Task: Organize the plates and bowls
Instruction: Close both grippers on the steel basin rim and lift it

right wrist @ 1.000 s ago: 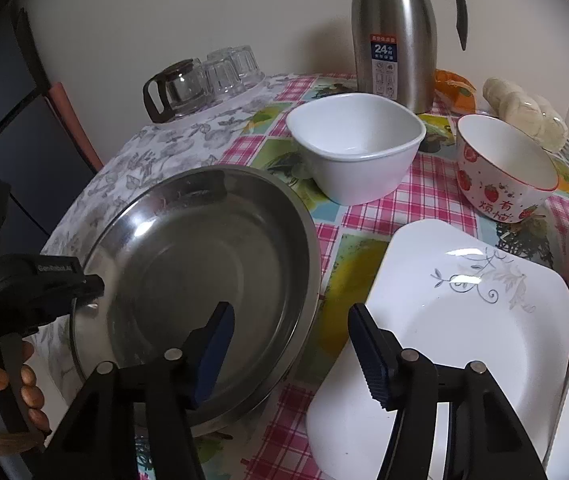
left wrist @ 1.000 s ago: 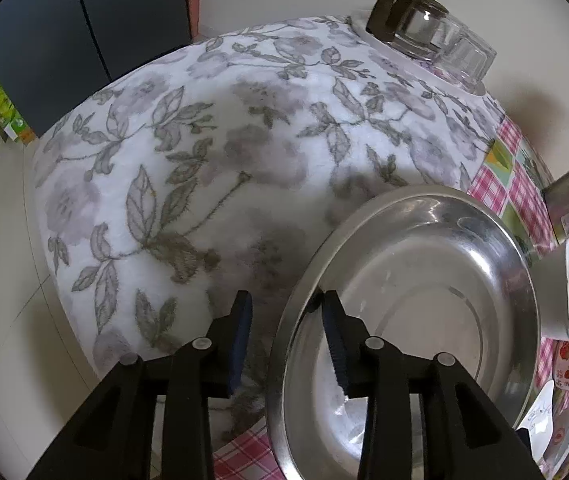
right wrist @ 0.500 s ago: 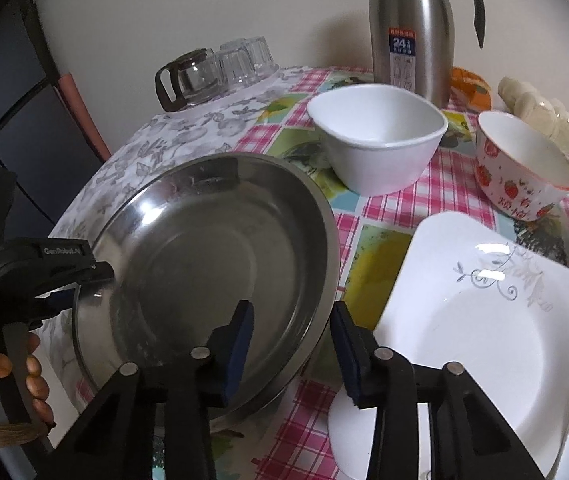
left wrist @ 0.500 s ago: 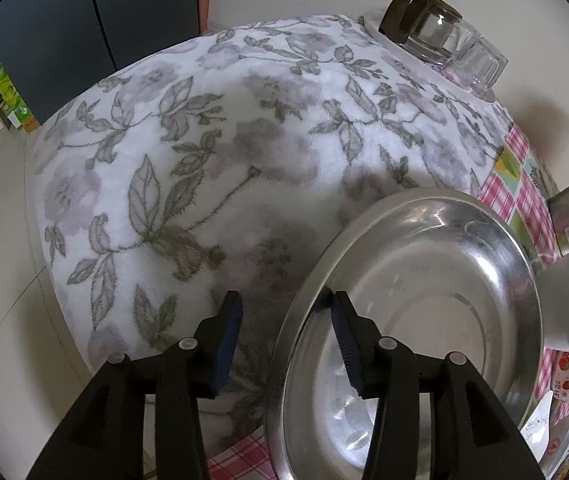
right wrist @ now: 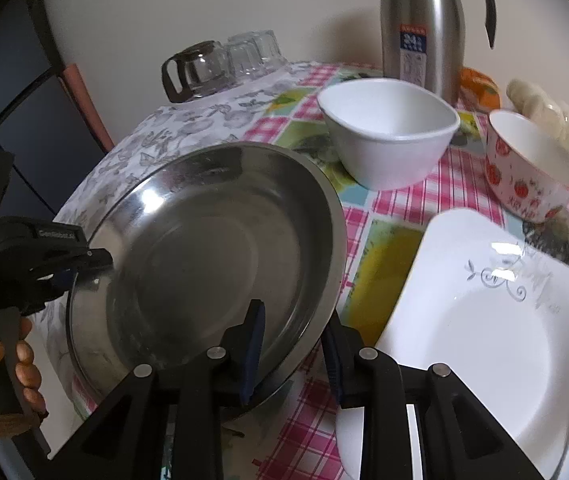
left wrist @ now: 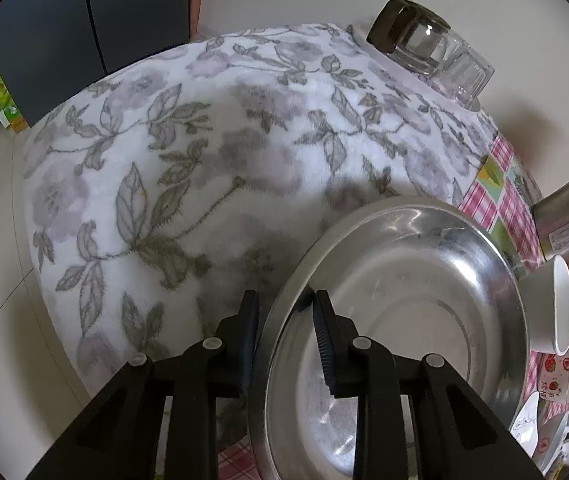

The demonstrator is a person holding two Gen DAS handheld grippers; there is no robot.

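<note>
A large steel plate (right wrist: 204,264) lies on the table; it also shows in the left wrist view (left wrist: 404,312). My left gripper (left wrist: 284,332) straddles its left rim, jaws part open, one finger inside and one outside. My right gripper (right wrist: 296,344) straddles its near right rim the same way, a gap still showing. A white square plate (right wrist: 484,320) lies to the right. A white bowl (right wrist: 388,132) and a strawberry bowl (right wrist: 524,164) stand behind.
A steel thermos jug (right wrist: 420,28) stands at the back. A glass pot and upturned glasses (right wrist: 220,64) sit at the back left on the floral cloth (left wrist: 204,160). The table edge drops off to the left. An orange (right wrist: 480,88) lies by the jug.
Both grippers have moved onto the steel plate's rim and their jaws have narrowed around it. The plate has stayed about in place.
</note>
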